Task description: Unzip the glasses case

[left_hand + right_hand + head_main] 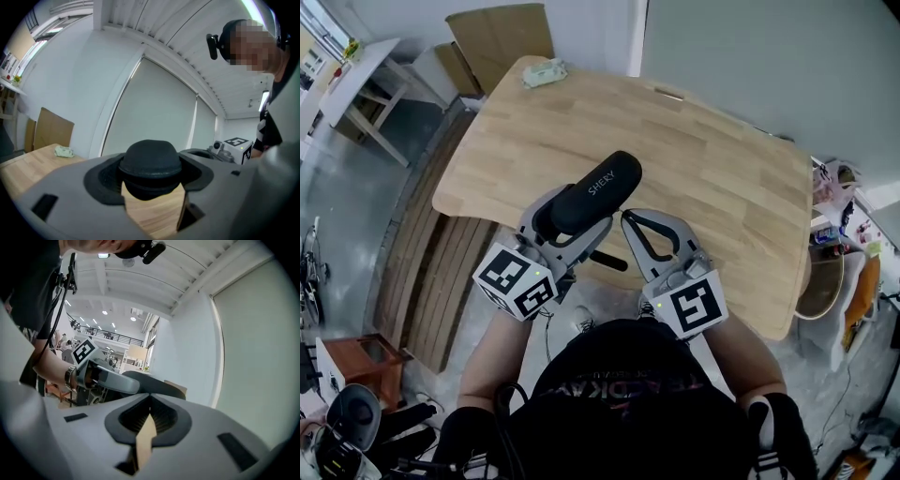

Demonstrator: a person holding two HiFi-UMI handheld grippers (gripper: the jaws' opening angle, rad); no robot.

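A black glasses case [592,190] with white lettering is held above the wooden table's [712,159] near edge. My left gripper [577,216] is shut on it, one jaw on each long side. In the left gripper view the case's rounded end [151,168] fills the gap between the jaws. My right gripper [628,218] is just right of the case with its tips close to the case's side, and its jaws meet. No zipper pull shows between them in the right gripper view, where the right gripper [150,399] points past the case [152,382].
A small pale green packet [544,72] lies at the table's far edge. Cardboard sheets [500,37] lean against the wall behind it. A white side table [358,77] stands at the far left, and clutter sits on the floor at right.
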